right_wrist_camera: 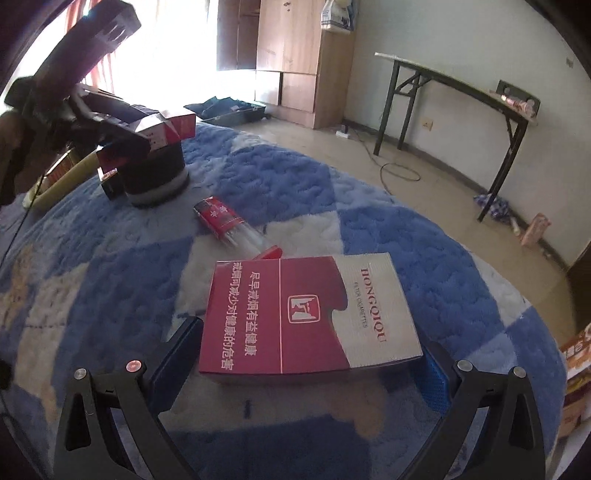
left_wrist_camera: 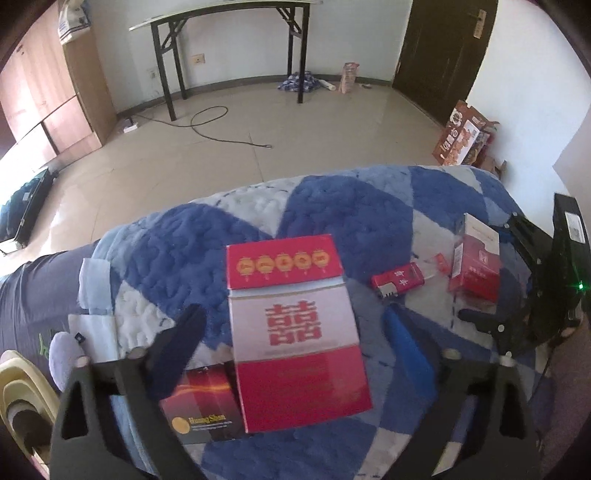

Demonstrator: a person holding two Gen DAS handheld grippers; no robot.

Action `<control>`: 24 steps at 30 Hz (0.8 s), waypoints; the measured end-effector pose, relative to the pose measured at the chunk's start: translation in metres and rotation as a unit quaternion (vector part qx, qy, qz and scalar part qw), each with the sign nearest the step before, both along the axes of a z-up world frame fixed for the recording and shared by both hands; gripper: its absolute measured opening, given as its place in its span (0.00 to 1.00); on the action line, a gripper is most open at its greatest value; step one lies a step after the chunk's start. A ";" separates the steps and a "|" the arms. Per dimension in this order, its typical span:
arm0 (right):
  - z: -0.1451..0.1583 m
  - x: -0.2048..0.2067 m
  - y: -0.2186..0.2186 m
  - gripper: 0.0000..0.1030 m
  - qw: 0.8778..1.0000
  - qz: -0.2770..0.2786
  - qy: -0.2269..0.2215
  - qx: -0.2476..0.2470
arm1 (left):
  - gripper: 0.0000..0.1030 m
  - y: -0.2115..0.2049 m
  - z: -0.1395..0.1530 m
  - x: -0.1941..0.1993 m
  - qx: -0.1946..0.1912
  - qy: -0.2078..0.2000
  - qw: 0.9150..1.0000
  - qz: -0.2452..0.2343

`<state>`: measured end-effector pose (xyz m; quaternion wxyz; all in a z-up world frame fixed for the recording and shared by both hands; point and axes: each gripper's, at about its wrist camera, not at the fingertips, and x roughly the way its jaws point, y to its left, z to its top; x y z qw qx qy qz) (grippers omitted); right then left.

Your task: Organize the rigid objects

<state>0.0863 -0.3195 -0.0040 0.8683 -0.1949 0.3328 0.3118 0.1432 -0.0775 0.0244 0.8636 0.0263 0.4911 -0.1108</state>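
Note:
In the left wrist view my left gripper [left_wrist_camera: 295,332] is open, its fingers on either side of a red and white double-happiness box [left_wrist_camera: 295,332] that lies partly on a dark Huang Shan box [left_wrist_camera: 201,406]. In the right wrist view my right gripper [right_wrist_camera: 314,354] is open, its fingers on either side of a red and white Hongqiqu cigarette pack [right_wrist_camera: 310,317]; this pack also shows in the left wrist view [left_wrist_camera: 476,258]. A small red lighter pack [right_wrist_camera: 221,218] lies between the two on the blue and white quilt [right_wrist_camera: 258,177]; it shows in the left wrist view too [left_wrist_camera: 397,280].
A dark round container [right_wrist_camera: 155,177] stands on the quilt beside the left gripper's body. Beyond the quilt is tiled floor with a folding table [left_wrist_camera: 229,22], a wardrobe [left_wrist_camera: 55,92], a cable and a snack carton [left_wrist_camera: 463,134].

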 end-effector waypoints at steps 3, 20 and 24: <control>0.000 0.000 -0.004 0.95 1.000 -0.017 -0.009 0.014 | 0.74 0.003 -0.005 0.001 -0.003 0.014 1.000 -0.002; -0.002 0.001 -0.006 0.94 1.000 -0.026 -0.004 0.011 | 0.71 0.007 0.000 -0.005 -0.036 0.021 0.999 -0.011; -0.002 0.001 -0.006 0.94 1.000 -0.026 -0.005 0.011 | 0.62 0.007 0.000 -0.004 -0.023 0.014 1.000 -0.006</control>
